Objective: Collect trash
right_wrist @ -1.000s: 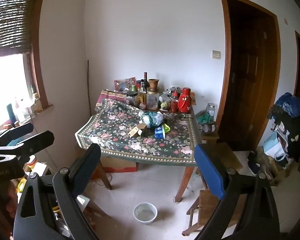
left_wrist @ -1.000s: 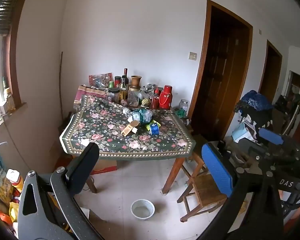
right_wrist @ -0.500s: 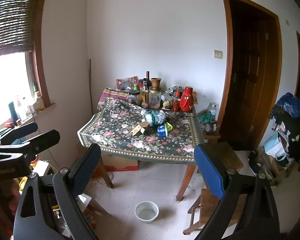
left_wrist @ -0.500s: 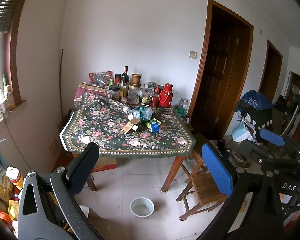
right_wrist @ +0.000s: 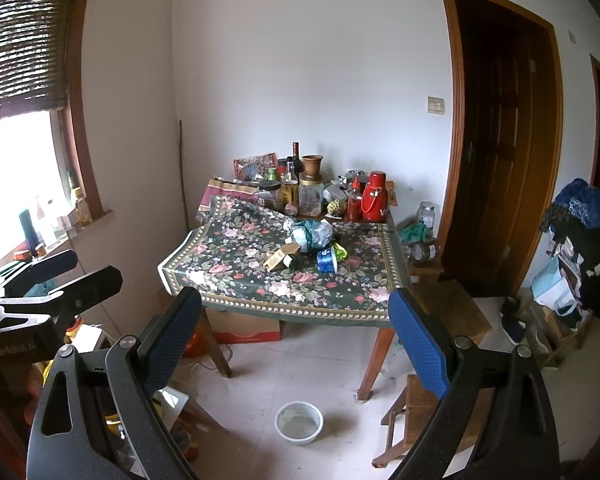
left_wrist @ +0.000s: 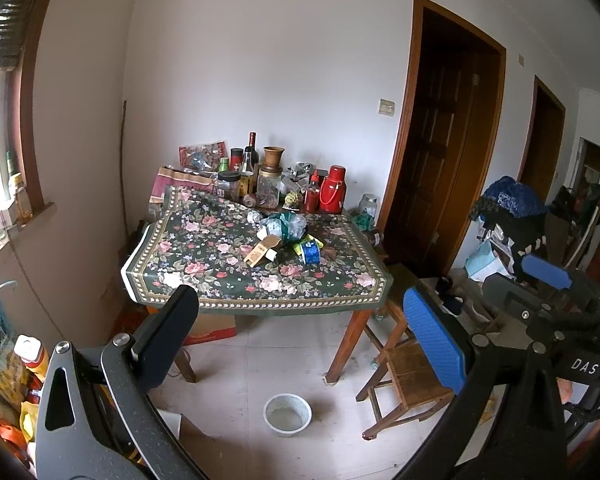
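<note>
Nearest, the left hand-held gripper (left_wrist: 300, 328) has its jaws spread wide with nothing between them, and the right hand-held gripper (right_wrist: 296, 332) is equally agape and empty; both look carried level and ready, likely so either can take the first piece reached. Each shows in the other's view, the right one at the right edge, the left one at the left edge, so they sit side by side, well short of the worktop (left_wrist: 204, 304). On the floor just beyond them lies a white bowl (left_wrist: 287, 415), near the right front leg, with a wooden stool (left_wrist: 416, 368) to its right. A box (right_wrist: 246, 328) sits under the worktop. Further off, the trash (left_wrist: 288, 236) is heaped near the middle of the floral cloth: a crumpled bag (right_wrist: 312, 234), a brown carton (right_wrist: 278, 258) lying on its side and a blue wrapper (right_wrist: 327, 262), all touching or just beside each other. Being light and loose, the bag would probably crush easily. At the far edge, against the wall, stand bottles (left_wrist: 249, 168), jars and a red flask (left_wrist: 333, 194), probably kept items rather than rubbish
</note>
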`<state>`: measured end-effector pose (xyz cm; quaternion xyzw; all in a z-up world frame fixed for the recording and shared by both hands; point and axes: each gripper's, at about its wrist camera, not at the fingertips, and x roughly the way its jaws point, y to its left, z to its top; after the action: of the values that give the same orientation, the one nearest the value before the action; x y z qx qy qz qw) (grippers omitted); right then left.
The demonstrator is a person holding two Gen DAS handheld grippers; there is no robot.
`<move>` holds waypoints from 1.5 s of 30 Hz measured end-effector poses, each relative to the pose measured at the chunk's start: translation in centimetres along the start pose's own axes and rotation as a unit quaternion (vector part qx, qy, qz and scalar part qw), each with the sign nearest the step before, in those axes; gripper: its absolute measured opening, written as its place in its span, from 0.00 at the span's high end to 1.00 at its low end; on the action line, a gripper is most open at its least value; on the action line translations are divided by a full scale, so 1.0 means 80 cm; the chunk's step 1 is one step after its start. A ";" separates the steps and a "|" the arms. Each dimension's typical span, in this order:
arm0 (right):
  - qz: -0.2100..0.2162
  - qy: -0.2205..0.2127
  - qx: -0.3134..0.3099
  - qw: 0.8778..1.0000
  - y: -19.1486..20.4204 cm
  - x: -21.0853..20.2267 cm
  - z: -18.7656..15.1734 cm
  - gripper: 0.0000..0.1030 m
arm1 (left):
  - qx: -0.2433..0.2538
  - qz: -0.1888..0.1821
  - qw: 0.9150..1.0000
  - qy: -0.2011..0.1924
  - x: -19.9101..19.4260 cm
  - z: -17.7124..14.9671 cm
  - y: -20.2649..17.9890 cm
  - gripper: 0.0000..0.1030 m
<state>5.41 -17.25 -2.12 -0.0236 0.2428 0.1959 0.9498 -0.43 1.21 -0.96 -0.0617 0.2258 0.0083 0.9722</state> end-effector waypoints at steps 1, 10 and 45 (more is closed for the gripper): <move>0.000 -0.001 0.000 1.000 0.000 0.000 0.000 0.10 | 0.001 0.000 1.000 0.000 0.000 0.000 -0.001 0.00; -0.001 -0.003 -0.001 1.000 -0.004 0.001 -0.001 0.10 | 0.002 0.000 1.000 0.001 0.001 0.003 -0.007 0.00; 0.002 -0.007 -0.002 1.000 -0.020 0.014 0.003 0.10 | 0.004 0.014 1.000 0.002 0.037 0.016 -0.030 0.00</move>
<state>7.04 -18.32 -2.55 -0.0237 0.2361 0.1983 0.9510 2.92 -1.04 -0.83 -0.0549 0.2284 0.0213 0.9718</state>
